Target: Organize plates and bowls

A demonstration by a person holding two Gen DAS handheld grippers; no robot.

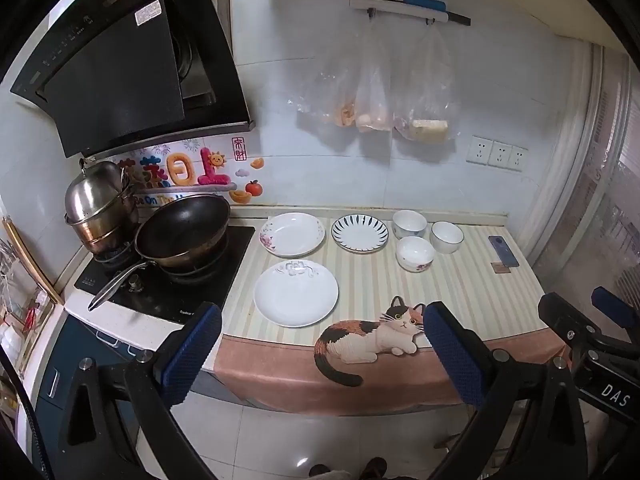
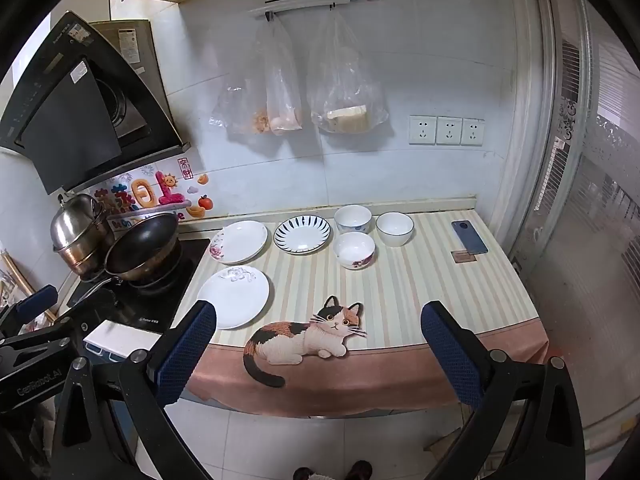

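On the striped counter mat lie three plates: a plain white plate [image 1: 296, 293] [image 2: 233, 296] nearest me, a floral-rimmed plate [image 1: 292, 234] [image 2: 239, 241] behind it, and a blue-striped plate [image 1: 359, 233] [image 2: 302, 234] to its right. Three white bowls stand further right: a back-left bowl [image 1: 409, 223] [image 2: 353, 219], a blue-rimmed bowl [image 1: 447, 237] [image 2: 394, 228], and a floral bowl [image 1: 415, 253] [image 2: 354, 249]. My left gripper [image 1: 322, 350] and right gripper [image 2: 319, 350] are both open and empty, held in front of the counter edge, apart from all dishes.
A stove [image 1: 168, 280] with a black wok [image 1: 182, 226] and steel pots [image 1: 100, 204] stands to the left. A phone [image 1: 503, 251] [image 2: 469, 237] lies at the counter's right end. Plastic bags [image 1: 376, 92] hang on the wall. The cat-print cloth [image 1: 368, 334] drapes over the front edge.
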